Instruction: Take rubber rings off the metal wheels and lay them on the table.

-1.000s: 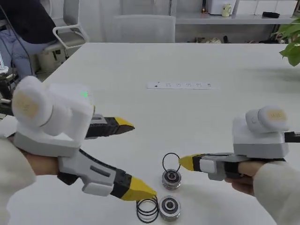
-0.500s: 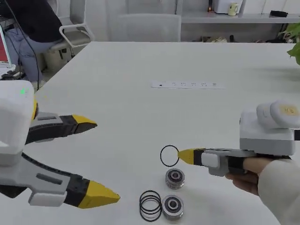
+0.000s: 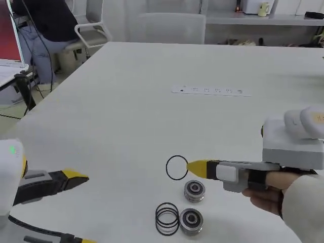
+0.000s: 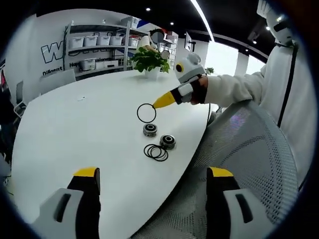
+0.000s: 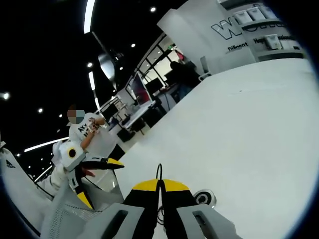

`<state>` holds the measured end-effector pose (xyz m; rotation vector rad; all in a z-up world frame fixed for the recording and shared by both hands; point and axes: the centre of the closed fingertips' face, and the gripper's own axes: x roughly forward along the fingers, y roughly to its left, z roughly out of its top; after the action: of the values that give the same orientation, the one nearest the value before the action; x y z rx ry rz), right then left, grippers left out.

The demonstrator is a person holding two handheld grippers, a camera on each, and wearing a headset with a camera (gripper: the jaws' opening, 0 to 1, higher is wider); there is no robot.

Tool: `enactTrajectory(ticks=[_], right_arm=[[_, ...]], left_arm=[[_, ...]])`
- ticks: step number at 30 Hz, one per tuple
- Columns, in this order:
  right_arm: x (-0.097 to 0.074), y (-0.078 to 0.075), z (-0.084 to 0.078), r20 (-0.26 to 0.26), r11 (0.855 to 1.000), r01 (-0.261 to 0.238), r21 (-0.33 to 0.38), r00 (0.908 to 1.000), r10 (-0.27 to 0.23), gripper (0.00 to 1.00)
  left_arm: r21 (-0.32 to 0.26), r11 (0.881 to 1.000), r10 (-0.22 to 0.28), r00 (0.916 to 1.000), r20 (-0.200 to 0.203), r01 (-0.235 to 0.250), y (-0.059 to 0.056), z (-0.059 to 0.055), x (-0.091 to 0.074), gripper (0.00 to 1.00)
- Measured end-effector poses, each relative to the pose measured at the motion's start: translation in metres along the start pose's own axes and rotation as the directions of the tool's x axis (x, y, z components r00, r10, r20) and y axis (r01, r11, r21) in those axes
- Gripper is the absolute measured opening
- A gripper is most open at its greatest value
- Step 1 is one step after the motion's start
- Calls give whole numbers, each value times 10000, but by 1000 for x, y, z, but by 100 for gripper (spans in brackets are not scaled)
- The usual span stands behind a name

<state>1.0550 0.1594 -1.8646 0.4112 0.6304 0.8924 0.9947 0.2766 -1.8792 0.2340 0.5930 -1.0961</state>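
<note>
I record a white table (image 3: 126, 101), a power strip (image 3: 210, 91) at mid-surface, and a chair (image 3: 169, 28) beyond. My right gripper (image 3: 190, 167) is clamped on one rubber ring (image 3: 176, 167); the left gripper (image 4: 153, 172) has its jaws apart.

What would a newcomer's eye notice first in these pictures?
The right gripper pinches a thin black rubber ring in its shut jaws over the white table. Close by stand two metal wheels, with a pile of loose rings beside the nearer one. The left gripper is open, lower left.
</note>
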Motion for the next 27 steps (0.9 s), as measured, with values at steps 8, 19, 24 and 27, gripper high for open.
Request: enactTrajectory(ticks=[8, 19, 24, 27], right_arm=[[10, 16, -19, -733, 9986, -438, -289, 9964, 416, 0], [25, 29, -71, -2864, 9844, -1040, -1419, 9562, 598, 0], [28, 29, -89, -3550, 9760, -1217, -1809, 9335, 506, 0], [28, 26, -96, -3848, 9702, -1196, -2109, 9225, 301, 0]], left_arm=[[-186, 9997, 159, 9998, 82, -158, 1, 2, 1, 85], [-413, 9986, 325, 9993, -207, -334, 4, -5, 1, 81], [-447, 9987, 229, 9994, -264, -241, 2, -6, 2, 80], [-470, 9986, 218, 9993, -314, -233, 2, -7, 2, 78]])
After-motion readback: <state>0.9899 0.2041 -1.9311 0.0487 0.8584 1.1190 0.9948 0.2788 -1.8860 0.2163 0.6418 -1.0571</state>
